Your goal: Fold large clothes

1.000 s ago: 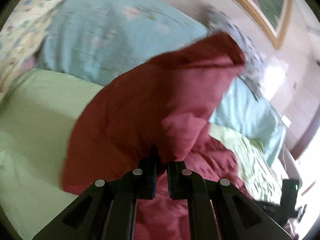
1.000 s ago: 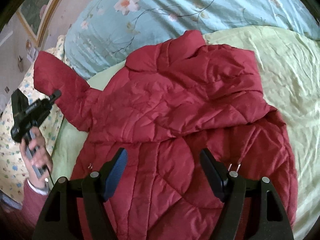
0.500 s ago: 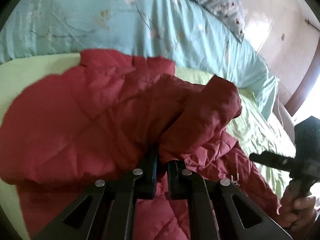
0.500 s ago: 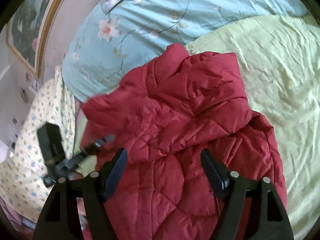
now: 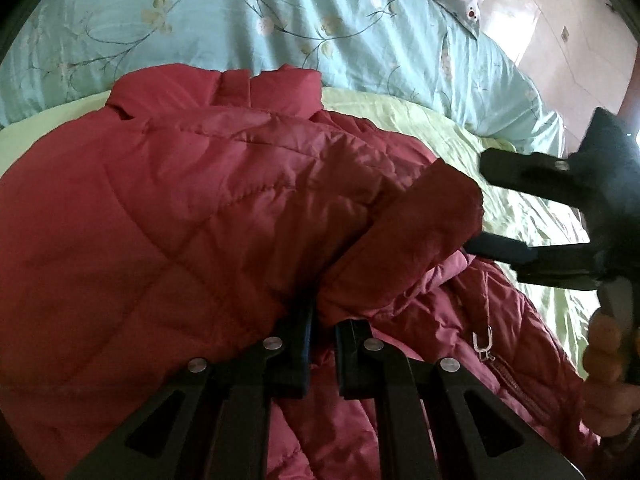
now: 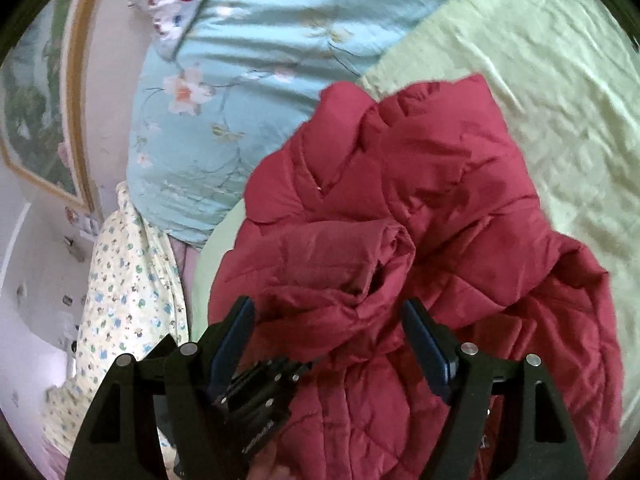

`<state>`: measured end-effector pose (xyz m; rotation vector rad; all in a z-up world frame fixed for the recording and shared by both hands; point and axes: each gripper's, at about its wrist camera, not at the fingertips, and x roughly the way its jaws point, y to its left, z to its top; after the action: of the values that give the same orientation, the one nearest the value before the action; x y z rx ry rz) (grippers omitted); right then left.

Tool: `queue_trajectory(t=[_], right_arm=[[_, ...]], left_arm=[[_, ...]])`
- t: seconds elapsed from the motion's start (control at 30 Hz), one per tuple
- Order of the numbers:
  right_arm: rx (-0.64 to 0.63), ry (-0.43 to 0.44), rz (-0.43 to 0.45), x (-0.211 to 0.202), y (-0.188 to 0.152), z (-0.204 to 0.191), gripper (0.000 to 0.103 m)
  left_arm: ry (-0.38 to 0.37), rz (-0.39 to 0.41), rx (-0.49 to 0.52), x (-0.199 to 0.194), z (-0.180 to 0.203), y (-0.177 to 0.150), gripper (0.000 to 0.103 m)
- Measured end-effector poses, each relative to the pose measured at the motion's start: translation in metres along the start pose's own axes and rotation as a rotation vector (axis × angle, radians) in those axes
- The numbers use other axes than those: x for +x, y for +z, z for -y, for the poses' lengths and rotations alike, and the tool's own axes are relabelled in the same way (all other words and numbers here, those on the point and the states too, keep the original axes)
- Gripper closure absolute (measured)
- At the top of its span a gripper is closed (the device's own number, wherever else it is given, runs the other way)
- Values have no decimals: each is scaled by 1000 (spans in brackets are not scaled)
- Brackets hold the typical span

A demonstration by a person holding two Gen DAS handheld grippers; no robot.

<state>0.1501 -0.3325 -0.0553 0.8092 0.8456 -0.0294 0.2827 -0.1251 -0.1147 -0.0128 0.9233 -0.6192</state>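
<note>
A dark red quilted jacket (image 5: 180,208) lies spread on the light green sheet (image 5: 460,128), collar toward the quilt. My left gripper (image 5: 322,320) is shut on its sleeve (image 5: 420,232), which is laid across the jacket's body with the cuff pointing right. My right gripper (image 5: 486,204) hovers open just past that cuff, a hand (image 5: 608,344) on its handle. In the right wrist view the right gripper (image 6: 328,320) stands open over the bunched sleeve (image 6: 332,256) and the jacket (image 6: 440,184), pads touching nothing. The left gripper (image 6: 294,366) shows low between the right one's fingers.
A pale blue floral quilt (image 5: 280,20) lies bunched behind the jacket. A cream pillow with small flowers (image 6: 128,300) sits at the bed's left edge, under a framed picture (image 6: 36,120) on the wall. Bare green sheet (image 6: 540,80) stretches to the right.
My left gripper swung the raised sleeve down and across onto the jacket's body. The right gripper stayed open, rolled and drifted toward the sleeve and the left gripper.
</note>
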Motion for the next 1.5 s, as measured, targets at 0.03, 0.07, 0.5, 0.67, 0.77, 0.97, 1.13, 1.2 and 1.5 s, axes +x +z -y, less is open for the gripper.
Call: queue_trajectory(t=[0.03,0.07,0.5,0.67,0.77,0.97,1.13,1.2,1.5], right_arm=[[12,3,-3,3,1,2,25],[19,7,-5,5,1,4,25],[104,18,2,15,5,28,87],[18,6,34,-3,10,19,91],[-81,-66,85,-20,17,7,91],[-221,-188,128,-32,29,-3,92],[-265,-224,87,-3,30,7,92],[-255,-216,69,4,30,15,92],[-269,-303,123,-4,28,9,72]], left_arm=[[-3,-4,-5,3,-1,1,97],[-5,-7,-4,2,1,-2,97],[-108,-68,-32,-10,-3,-10,77],[-122,-8,-41,-54,-18,-15,62],[-57,54,-75,-81,-42,-6,61],[45,111,-193,-102,-101,18,61],[97,41,-212,-79,-120,19,61],[118,17,-215,-67,-124,15,61],[198,-36,-202,-33,-121,26,61]])
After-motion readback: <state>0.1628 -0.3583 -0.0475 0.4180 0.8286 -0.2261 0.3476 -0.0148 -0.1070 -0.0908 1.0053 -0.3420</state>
